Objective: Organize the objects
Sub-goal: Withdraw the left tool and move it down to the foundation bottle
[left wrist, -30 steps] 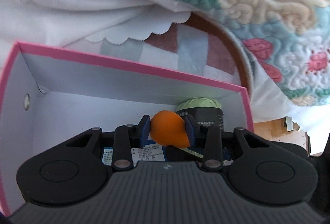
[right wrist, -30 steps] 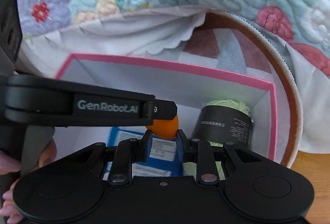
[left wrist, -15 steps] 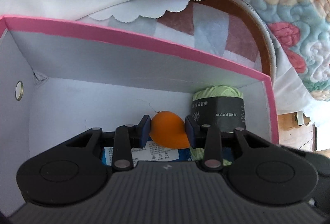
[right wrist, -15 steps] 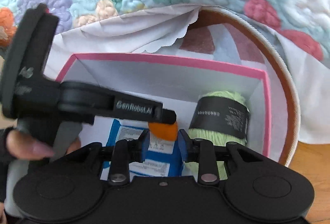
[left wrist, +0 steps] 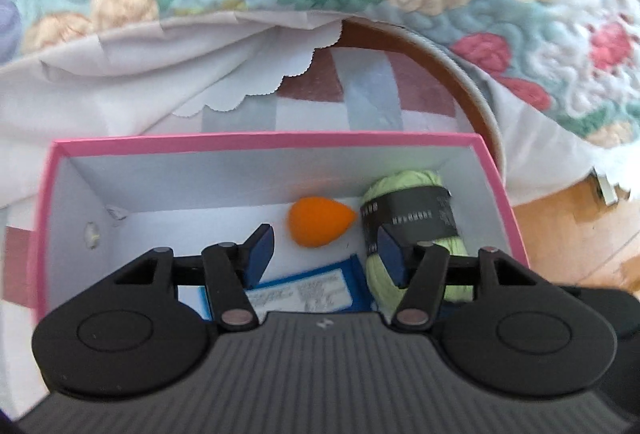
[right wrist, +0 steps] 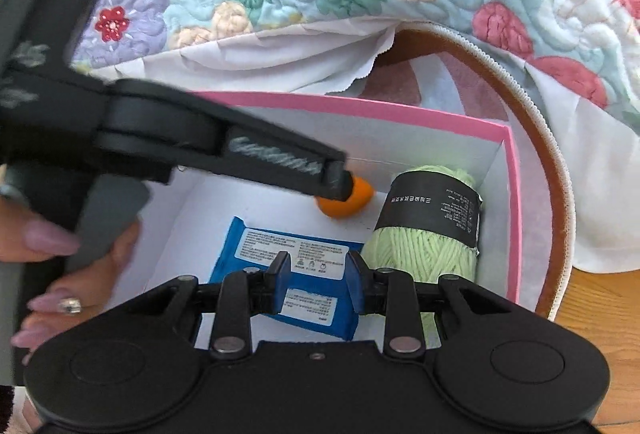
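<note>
Inside the pink-rimmed box (left wrist: 264,139), an orange sponge (left wrist: 320,221) lies loose, just released as the left gripper (left wrist: 325,251) opened wide; right gripper (right wrist: 316,279) narrow, empty. Labels illegible.

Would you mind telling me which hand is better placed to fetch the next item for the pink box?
Probably the right: its gripper is empty, while the left gripper hangs over the orange sponge.

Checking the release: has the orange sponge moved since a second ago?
Yes. The orange sponge left the left gripper, whose jaws just opened, and lies on the pink box floor beside the yarn.
</note>
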`<action>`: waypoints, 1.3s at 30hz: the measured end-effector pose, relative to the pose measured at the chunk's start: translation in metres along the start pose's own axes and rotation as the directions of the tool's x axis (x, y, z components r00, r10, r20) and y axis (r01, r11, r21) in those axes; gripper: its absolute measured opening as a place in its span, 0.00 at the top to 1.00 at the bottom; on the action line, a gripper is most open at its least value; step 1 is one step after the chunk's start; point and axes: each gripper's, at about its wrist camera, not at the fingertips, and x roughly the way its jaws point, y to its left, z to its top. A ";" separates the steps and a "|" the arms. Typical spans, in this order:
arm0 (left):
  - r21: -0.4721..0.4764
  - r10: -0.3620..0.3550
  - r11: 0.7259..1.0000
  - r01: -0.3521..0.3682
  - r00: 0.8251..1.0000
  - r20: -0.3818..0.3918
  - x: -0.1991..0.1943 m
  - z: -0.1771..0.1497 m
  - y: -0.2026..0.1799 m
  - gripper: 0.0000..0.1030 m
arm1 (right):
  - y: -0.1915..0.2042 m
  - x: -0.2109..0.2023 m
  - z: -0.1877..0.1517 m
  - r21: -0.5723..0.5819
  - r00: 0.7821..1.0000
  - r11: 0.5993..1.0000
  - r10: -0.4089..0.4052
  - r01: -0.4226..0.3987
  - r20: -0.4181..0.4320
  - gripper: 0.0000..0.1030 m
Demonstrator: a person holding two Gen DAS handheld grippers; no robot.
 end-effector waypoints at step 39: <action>0.196 0.130 0.972 -0.127 0.991 -0.003 -0.308 -0.125 -0.009 0.29 | 0.129 -0.243 -0.070 -0.182 0.995 0.979 0.101 -0.095 0.026 0.41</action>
